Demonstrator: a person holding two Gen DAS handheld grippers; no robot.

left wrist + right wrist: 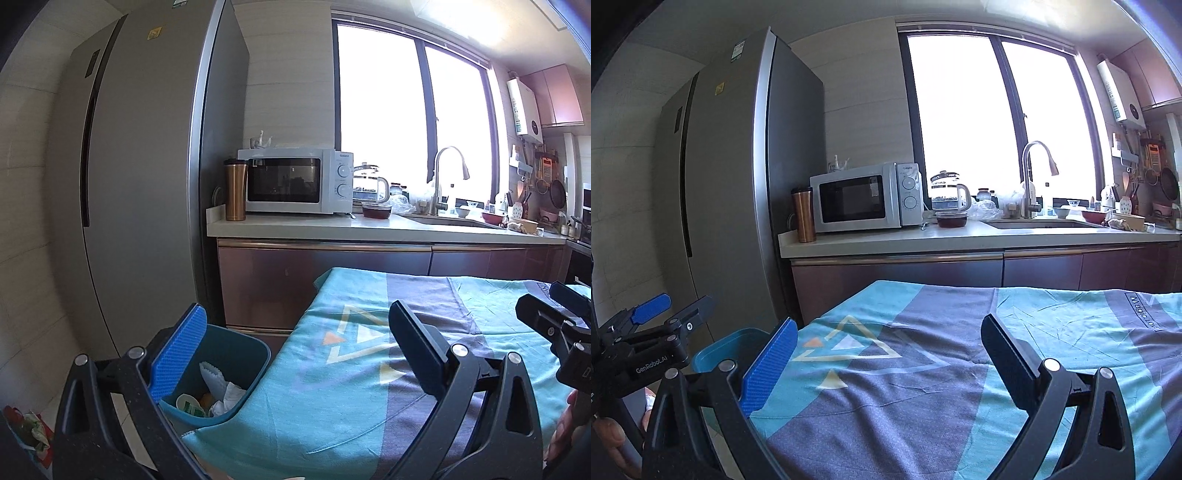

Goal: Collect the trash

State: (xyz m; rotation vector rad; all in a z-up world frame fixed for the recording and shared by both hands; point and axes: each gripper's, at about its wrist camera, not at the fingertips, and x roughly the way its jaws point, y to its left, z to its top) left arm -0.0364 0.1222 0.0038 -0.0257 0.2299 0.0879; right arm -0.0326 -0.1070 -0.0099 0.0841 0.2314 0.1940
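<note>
A teal trash bin (236,350) stands on the floor against the left edge of a table covered with a teal and purple cloth (369,369). It holds crumpled white paper (221,391) and other scraps. My left gripper (295,332) is open and empty, above the bin and the table's left edge. My right gripper (890,343) is open and empty over the cloth (923,369). The bin's rim (716,350) shows at the left of the right wrist view, under the left gripper (674,308).
A tall grey fridge (140,184) stands left of the counter (332,225) with a microwave (295,181), copper tumbler (235,190), kettle and sink. A red and green bag (29,432) lies on the floor at the left.
</note>
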